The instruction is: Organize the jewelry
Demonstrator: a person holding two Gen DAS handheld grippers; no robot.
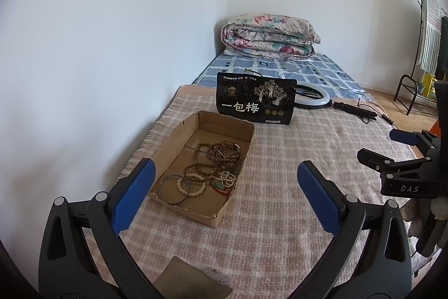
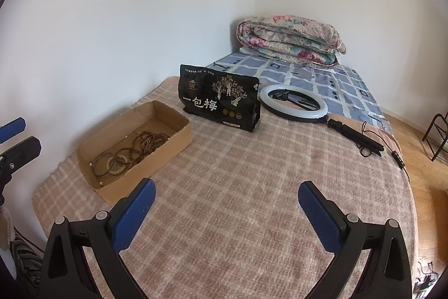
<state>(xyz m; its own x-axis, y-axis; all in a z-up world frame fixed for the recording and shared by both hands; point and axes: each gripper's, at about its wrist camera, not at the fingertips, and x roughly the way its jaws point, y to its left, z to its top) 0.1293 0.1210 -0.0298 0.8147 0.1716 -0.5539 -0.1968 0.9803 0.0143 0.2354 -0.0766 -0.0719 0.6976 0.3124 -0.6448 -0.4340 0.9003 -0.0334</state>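
Note:
An open cardboard box (image 1: 179,131) sits on a pink checked blanket near the wall. It holds several bead bracelets and necklaces (image 1: 215,159), a dark bangle (image 1: 173,185) and a red-green pendant (image 1: 221,184). My left gripper (image 1: 224,181) is open and empty, just right of and in front of the box. In the right wrist view the box (image 2: 173,136) lies to the left, with the jewelry (image 2: 134,150) inside. My right gripper (image 2: 226,201) is open and empty above the blanket, also showing at the right edge of the left wrist view (image 1: 392,150).
A black snack bag (image 1: 254,101) stands behind the box. A white ring light (image 2: 294,102) with its stand and cable lies to its right. A folded floral quilt (image 1: 268,35) rests on a blue checked sheet. A wall runs along the left; a metal rack (image 1: 411,91) stands far right.

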